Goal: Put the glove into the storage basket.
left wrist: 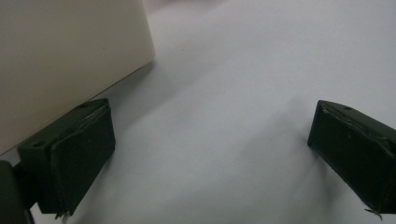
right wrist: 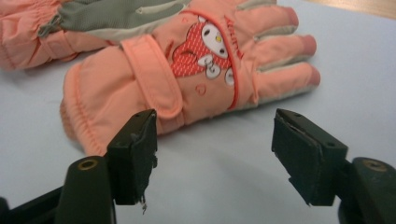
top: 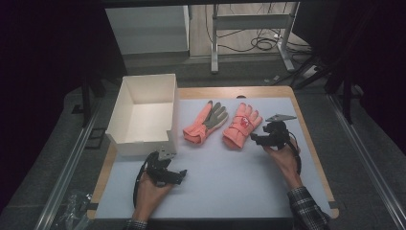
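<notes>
Both gloves lie on the mat, none boxed yet. Your right gripper (top: 256,139), jaws apart and empty, sits at 3 o'clock of the near glove (top: 242,125); box (top: 125,110) at 9.

High view overhead, right gripper view close, both sharing glove (right wrist: 187,70)

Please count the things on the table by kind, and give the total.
Pink gloves: 2, palm-up glove and cartoon-patch glove
White box: 1
Hand-held grippers: 2, left gripper and right gripper
Total: 5
</notes>
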Motion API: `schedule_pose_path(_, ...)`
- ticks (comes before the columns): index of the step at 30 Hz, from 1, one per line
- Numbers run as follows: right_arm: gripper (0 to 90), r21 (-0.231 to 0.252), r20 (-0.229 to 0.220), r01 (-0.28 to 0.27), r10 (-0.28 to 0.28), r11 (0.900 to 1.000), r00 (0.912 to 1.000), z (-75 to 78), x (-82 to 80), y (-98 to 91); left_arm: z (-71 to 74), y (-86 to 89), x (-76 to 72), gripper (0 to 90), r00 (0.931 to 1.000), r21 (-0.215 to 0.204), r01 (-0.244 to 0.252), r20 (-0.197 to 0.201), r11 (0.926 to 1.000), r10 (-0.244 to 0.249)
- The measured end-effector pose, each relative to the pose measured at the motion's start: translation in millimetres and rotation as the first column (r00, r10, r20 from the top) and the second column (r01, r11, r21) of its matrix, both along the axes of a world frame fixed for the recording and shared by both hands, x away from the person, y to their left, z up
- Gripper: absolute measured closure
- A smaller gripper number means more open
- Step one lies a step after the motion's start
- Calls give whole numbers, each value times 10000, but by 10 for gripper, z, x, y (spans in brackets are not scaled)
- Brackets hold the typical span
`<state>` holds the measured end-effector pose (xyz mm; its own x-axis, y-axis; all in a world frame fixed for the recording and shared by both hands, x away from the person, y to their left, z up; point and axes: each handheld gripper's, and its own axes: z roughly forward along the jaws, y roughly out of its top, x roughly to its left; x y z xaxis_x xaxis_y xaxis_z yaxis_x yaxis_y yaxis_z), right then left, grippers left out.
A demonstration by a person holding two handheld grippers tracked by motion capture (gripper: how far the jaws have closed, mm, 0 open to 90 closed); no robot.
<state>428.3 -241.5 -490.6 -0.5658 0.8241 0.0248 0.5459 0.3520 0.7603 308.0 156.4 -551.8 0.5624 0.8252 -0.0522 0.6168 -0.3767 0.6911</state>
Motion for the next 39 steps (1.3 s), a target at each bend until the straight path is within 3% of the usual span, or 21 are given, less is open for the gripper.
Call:
schedule_pose_path(13,421,-74,4,-21,21,10000,10000,76,330,236,0,0,0,9,10000,-5,8,-7,10000,-8)
schedule_pose_path(25,422,90,-1,-452,452,9989,9990,128,401,477,0,2,2,9,10000,0,34,1,10000,-34)
schedule_pose_path(32,422,14,-17,-1092,1092,9940,9940,157,460,816,1,4,2,9,10000,30,41,10,10000,-41)
schedule_pose_path(39,422,189,-415,-1547,1554,9878,9870,104,569,1155,1,7,3,11,10000,11,41,9,10000,-41)
